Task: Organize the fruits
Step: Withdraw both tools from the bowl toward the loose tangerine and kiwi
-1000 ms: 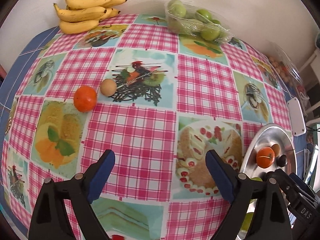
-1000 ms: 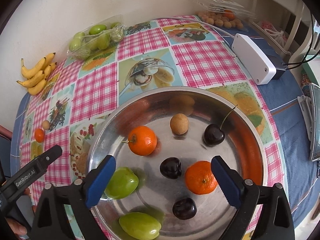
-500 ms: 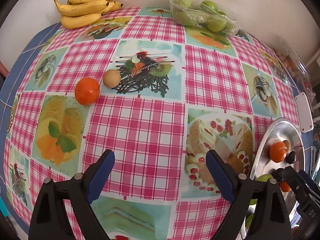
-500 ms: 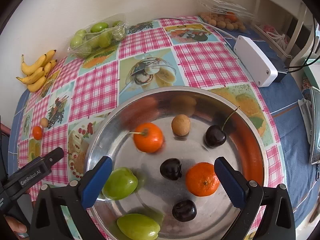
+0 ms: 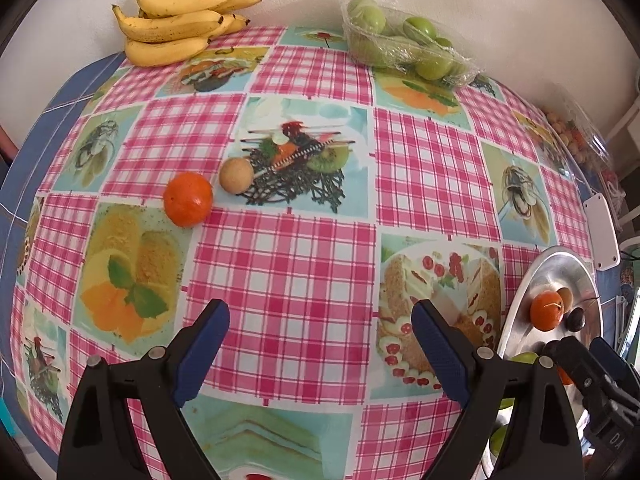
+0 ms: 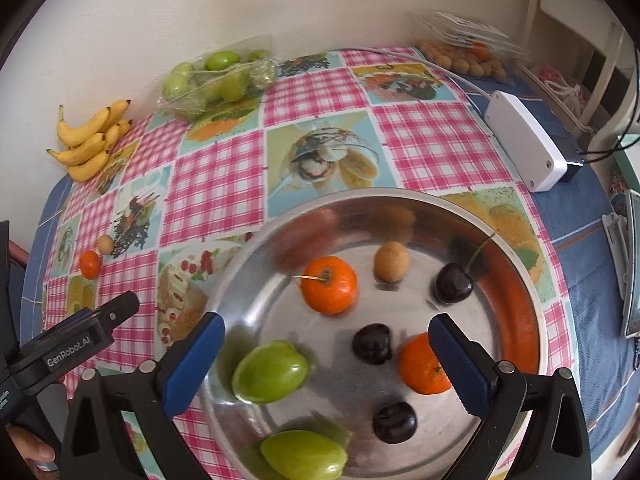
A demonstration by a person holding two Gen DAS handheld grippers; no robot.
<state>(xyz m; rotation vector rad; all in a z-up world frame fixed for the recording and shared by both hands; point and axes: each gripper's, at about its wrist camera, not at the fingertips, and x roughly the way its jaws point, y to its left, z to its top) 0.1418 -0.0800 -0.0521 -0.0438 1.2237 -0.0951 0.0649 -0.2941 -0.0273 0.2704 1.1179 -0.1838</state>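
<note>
1. The left gripper (image 5: pixel 320 344) hangs over the checked tablecloth (image 5: pixel 280 280) with its blue-padded jaws spread wide and nothing between them
2. Ahead of it and off to its left, a loose tangerine (image 5: pixel 187 199) sits on the cloth with a small tan round fruit (image 5: pixel 236 175) just beside it
3. The right gripper (image 6: pixel 326 364) is over the metal tray (image 6: pixel 516 280), jaws likewise apart and gripping nothing
4. In the tray lie two tangerines, one with a stem (image 6: pixel 329 285) and one partly behind the right jaw (image 6: pixel 422 364), a tan fruit (image 6: pixel 391 261), three dark cherries (image 6: pixel 453 283) and two green fruits (image 6: pixel 270 372)
5. At the back by the wall rest a bunch of bananas (image 5: pixel 176 28) and a wrapped pack of green fruits (image 5: pixel 404 44), well apart from each other
6. A white box (image 6: pixel 526 146) with a cable sits on the cloth beyond the tray, and a clear pack of small tan fruits (image 6: pixel 464 60) lies in the far corner
</note>
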